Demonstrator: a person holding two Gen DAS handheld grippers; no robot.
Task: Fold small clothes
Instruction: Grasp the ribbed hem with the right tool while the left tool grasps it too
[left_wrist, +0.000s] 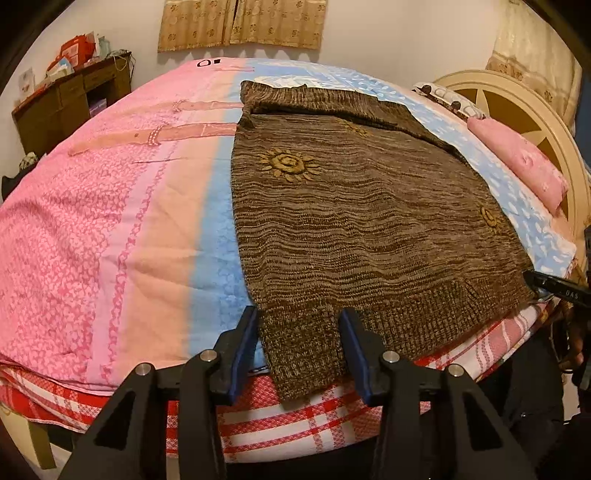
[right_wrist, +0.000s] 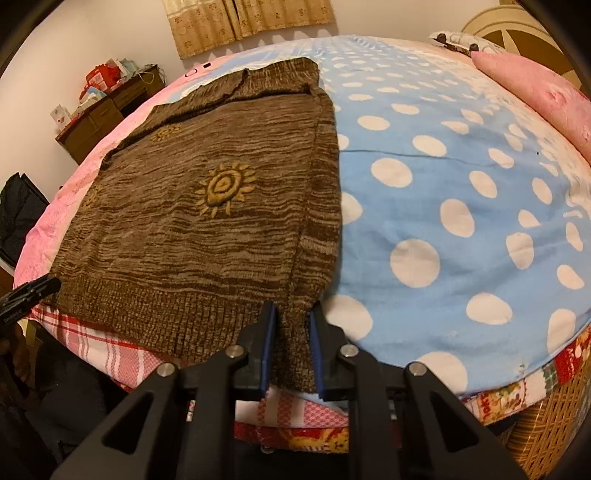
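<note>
A brown knitted sweater (left_wrist: 354, 206) with yellow sun motifs lies flat on the bed, its ribbed hem at the near edge. It also shows in the right wrist view (right_wrist: 207, 206). My left gripper (left_wrist: 298, 328) is open, its jaws either side of the hem's left corner, which hangs over the bed edge. My right gripper (right_wrist: 291, 325) has its jaws partly closed around the hem's right corner and folded-in sleeve end, with small gaps at the pads. The right gripper's tip shows in the left wrist view (left_wrist: 554, 284); the left gripper's tip shows in the right wrist view (right_wrist: 29, 295).
The bed has a pink and blue cover (left_wrist: 110, 221) with white dots on the right (right_wrist: 461, 206). A pink pillow (left_wrist: 517, 162) lies by the cream headboard (left_wrist: 524, 110). A wooden desk (left_wrist: 70, 103) with clutter stands at the far left wall.
</note>
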